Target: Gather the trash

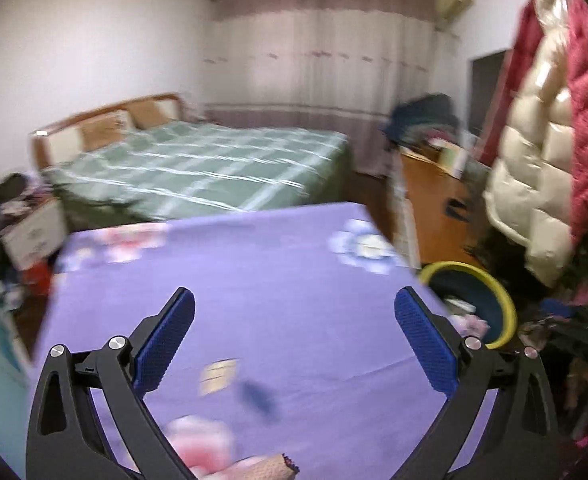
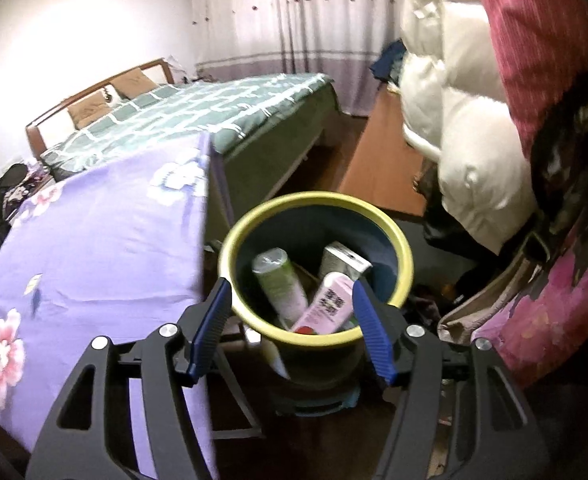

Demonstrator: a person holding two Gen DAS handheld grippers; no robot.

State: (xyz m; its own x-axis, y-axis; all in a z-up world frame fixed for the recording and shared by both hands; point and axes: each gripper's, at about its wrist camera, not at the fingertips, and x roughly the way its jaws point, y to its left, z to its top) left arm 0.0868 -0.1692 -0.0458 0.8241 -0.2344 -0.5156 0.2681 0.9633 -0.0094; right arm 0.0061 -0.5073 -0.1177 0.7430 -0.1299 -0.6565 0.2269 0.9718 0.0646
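Note:
My left gripper (image 1: 294, 292) hangs wide open over the purple flowered tablecloth (image 1: 277, 264), with nothing between its blue pads. On the cloth below it lie a small pale wrapper (image 1: 217, 376), a dark blue scrap (image 1: 258, 398) and a brownish roll (image 1: 271, 467) at the bottom edge. A yellow-rimmed bin (image 1: 506, 312) stands off the table's right edge. My right gripper (image 2: 290, 284) is open above that bin (image 2: 318, 338). Inside it lie a green tube (image 2: 279, 284), a pink tube (image 2: 328, 306) and a grey tube (image 2: 340, 260). No pad presses on them.
A bed with a green checked cover (image 1: 197, 168) stands beyond the table. White and red padded coats (image 2: 466, 120) hang at the right over a wooden cabinet (image 2: 382, 168). A dark bag (image 1: 5, 216) sits at the far left, and a flowered pink cloth (image 2: 546, 320) beside the bin.

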